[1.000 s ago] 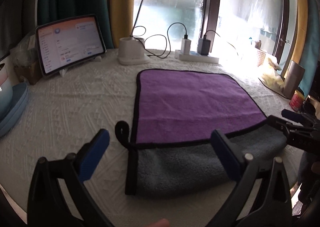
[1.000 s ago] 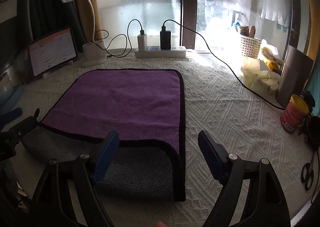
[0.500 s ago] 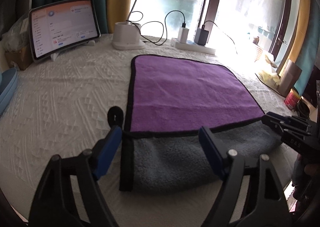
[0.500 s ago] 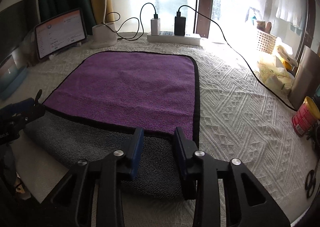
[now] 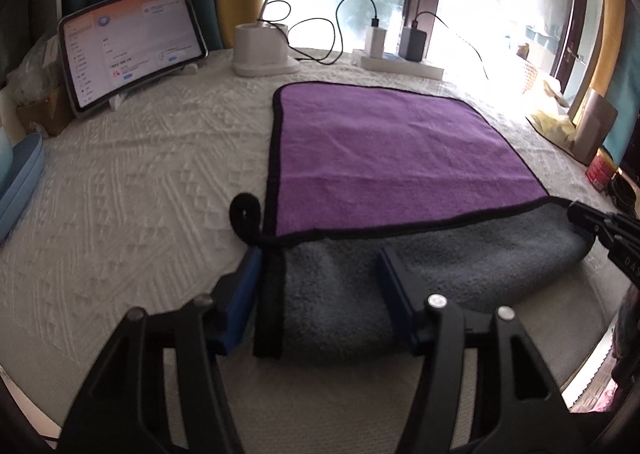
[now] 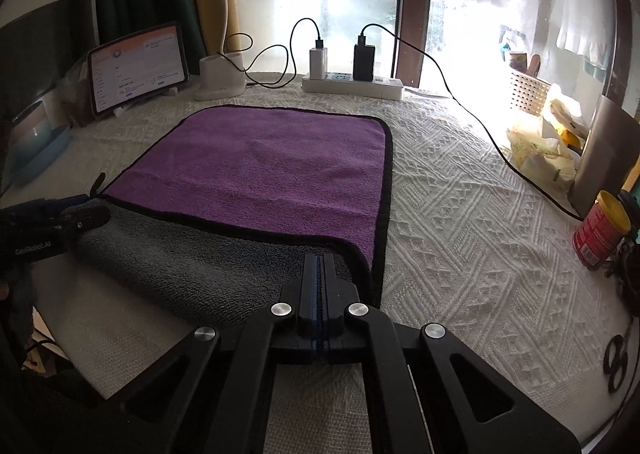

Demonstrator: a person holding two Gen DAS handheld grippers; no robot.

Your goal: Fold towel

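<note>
A towel, purple on one side (image 5: 392, 157) and grey on the other (image 5: 420, 270), lies on the white bedspread with its near strip folded over, grey side up. It also shows in the right wrist view (image 6: 264, 169). My left gripper (image 5: 320, 274) is open, its fingers straddling the towel's near left corner beside the black hanging loop (image 5: 245, 213). My right gripper (image 6: 319, 266) is shut, its tips resting on the grey fold near the right corner; I cannot tell whether cloth is pinched.
At the back stand a tablet (image 5: 128, 49), a lamp base (image 5: 262, 49) and a power strip with chargers (image 6: 352, 83). A cable (image 6: 500, 149), a red can (image 6: 600, 230), bags and a basket (image 6: 528, 89) lie right. Scissors (image 6: 616, 362) lie near right.
Both grippers moved forward and down to the towel's folded near edge. The right gripper closed fully. The left gripper narrowed around the left corner.
</note>
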